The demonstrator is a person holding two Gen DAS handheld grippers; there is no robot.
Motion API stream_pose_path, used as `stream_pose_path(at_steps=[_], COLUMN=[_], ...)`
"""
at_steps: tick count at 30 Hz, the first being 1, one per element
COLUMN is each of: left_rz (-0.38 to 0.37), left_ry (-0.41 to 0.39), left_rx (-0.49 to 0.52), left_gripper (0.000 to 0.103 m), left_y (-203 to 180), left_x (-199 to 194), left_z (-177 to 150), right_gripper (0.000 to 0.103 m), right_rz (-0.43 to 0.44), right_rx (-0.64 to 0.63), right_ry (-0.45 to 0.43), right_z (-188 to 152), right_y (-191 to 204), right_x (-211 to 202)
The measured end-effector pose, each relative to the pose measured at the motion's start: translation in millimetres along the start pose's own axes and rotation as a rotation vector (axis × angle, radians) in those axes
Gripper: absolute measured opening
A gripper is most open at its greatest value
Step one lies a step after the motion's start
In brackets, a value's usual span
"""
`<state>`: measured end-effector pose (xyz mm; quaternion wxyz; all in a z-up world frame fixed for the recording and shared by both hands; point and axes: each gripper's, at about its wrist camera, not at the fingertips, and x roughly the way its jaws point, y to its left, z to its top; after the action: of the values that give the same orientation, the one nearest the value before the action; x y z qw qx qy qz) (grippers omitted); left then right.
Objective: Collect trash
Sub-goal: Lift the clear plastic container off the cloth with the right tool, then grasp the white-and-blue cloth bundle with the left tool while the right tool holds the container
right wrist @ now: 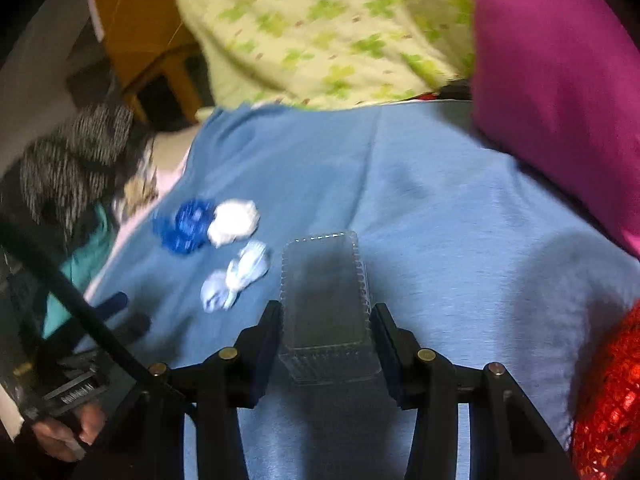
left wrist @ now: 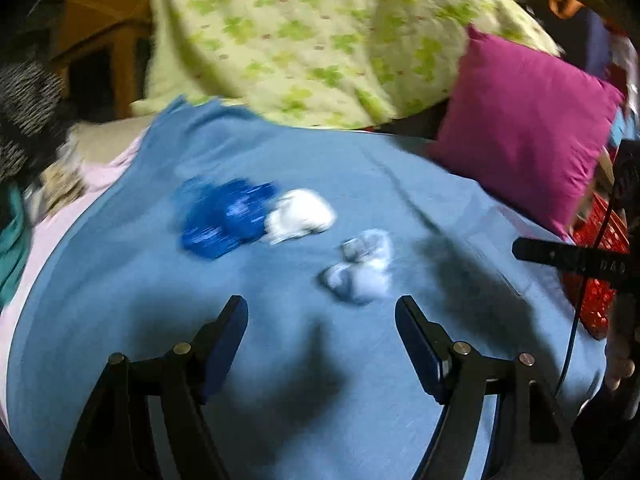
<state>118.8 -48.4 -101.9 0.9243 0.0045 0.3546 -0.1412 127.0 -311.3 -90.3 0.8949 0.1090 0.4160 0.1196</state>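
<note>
Three crumpled wads lie on the blue sheet: a dark blue wrapper, a white paper ball and a pale blue wad. My left gripper hovers open just short of the pale blue wad, with nothing between its fingers. In the right wrist view the same wads show at left: dark blue wrapper, white ball, pale blue wad. My right gripper is shut on a clear plastic container, its pads against both long sides.
A magenta pillow and a green floral blanket bound the sheet at the back. A red mesh basket sits at the right edge. Black-and-white patterned cloth and teal fabric pile up at the left. A hand holds the left tool.
</note>
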Motion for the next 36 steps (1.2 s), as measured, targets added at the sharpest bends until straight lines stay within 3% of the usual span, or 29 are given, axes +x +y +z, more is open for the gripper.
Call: stream_pose_path(at_steps=[5, 12, 15, 16, 21, 36], left_rz=[-0.018, -0.033, -0.042, -0.037, 0.008, 0.128], left_ry=[0.082, 0.166, 0.197, 0.203, 0.145, -0.124], left_rx=[0.029, -0.066, -0.071, -0.068, -0.025, 0.114], left_gripper=[0.077, 0.076, 0.049, 0.049, 0.039, 0.037], left_y=[-17.8, -15.5, -18.4, -20.4, -33.7, -93.2], left_x=[40.7, 77.0, 85.2, 86.8, 68.1, -48.0], left_z=[19.2, 27.5, 24.6, 23.6, 22.0, 49.4], right_gripper=[0.048, 0.048, 0.048, 0.048, 0.048, 0.048], right_rz=[0.001, 0.013, 0.018, 0.020, 0.028, 0.066], right_rx=[0.028, 0.023, 0.011, 0.010, 0.013, -0.005], right_ry=[-0.045, -0.053, -0.056, -0.057, -0.088, -0.221], right_z=[5.5, 6.2, 4.8, 4.8, 6.3, 5.2], right_y=[-9.9, -15.5, -15.2, -15.3, -16.9, -22.8], right_x=[-13.7, -15.8, -18.1, -18.4, -26.8, -74.4])
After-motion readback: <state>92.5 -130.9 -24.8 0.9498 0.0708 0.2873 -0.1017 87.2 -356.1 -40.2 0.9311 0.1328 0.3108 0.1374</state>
